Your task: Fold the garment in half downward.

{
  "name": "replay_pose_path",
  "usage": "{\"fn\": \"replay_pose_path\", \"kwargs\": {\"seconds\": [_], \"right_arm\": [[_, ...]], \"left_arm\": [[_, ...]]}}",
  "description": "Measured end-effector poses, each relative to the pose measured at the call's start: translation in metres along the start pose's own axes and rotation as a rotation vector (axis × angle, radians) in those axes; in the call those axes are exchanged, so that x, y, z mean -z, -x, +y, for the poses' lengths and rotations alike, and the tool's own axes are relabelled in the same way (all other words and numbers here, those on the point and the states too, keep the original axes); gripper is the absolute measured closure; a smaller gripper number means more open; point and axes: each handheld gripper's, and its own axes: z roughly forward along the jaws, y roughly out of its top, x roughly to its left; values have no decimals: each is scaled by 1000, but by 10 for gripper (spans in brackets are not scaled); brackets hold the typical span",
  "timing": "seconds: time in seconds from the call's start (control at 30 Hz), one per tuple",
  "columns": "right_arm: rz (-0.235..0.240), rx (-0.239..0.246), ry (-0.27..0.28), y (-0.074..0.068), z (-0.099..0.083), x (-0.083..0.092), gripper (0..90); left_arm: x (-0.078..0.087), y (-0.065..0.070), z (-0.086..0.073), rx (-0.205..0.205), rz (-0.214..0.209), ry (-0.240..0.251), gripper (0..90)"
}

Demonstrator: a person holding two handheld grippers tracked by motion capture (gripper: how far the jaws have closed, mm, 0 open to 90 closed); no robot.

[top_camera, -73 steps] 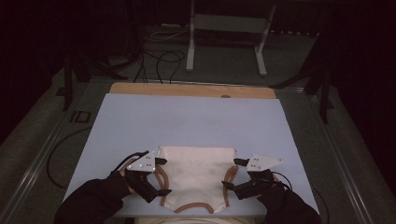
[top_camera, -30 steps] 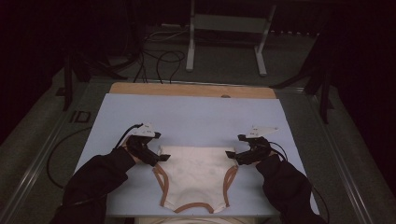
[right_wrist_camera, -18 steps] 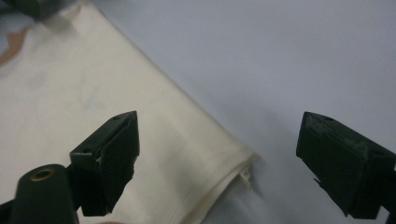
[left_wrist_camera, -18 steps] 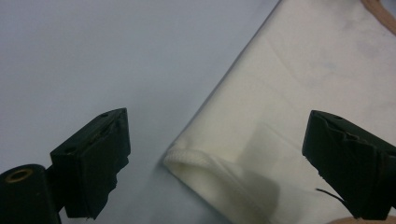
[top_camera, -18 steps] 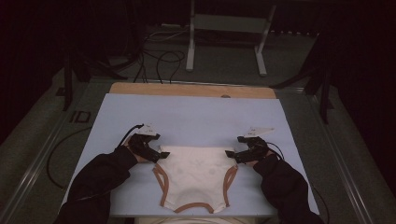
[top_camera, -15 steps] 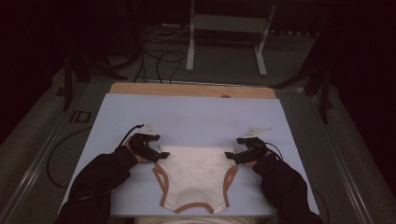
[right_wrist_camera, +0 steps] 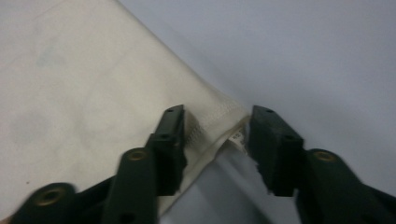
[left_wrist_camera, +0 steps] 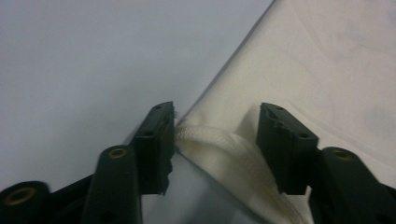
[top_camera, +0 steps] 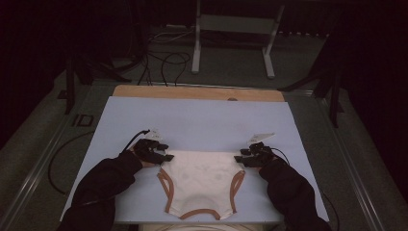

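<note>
Cream cotton briefs (top_camera: 202, 180) with tan leg trim lie flat on my pale blue worktop (top_camera: 202, 120), waistband along the far edge and running left to right between my hands. My left tool (top_camera: 159, 155) sits at the waistband's left corner, my right tool (top_camera: 248, 159) at its right corner, so each hand has its own end and neither needs to cross. Both have just been closing. In the left gripper view the ribbed corner (left_wrist_camera: 205, 140) lies between half-spread jaws, touching one pad but not yet pinched. In the right gripper view the hem corner with its label (right_wrist_camera: 224, 126) likewise sits between the jaws, unclamped.
</note>
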Motion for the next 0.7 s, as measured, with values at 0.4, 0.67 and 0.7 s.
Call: {"fn": "replay_pose_path", "kwargs": {"seconds": [0.4,0.67,0.7], "right_arm": [[20,28,-26,-6,4,-1,847],[2,37,-17,-7,5,1,860],[-2,44,-14,-7,6,1,860]], "left_arm": [[3,-1,-2,30,7,-7,692],[9,-2,-3,43,2,-9,841],[10,-2,-2,43,1,-8,845]]}}
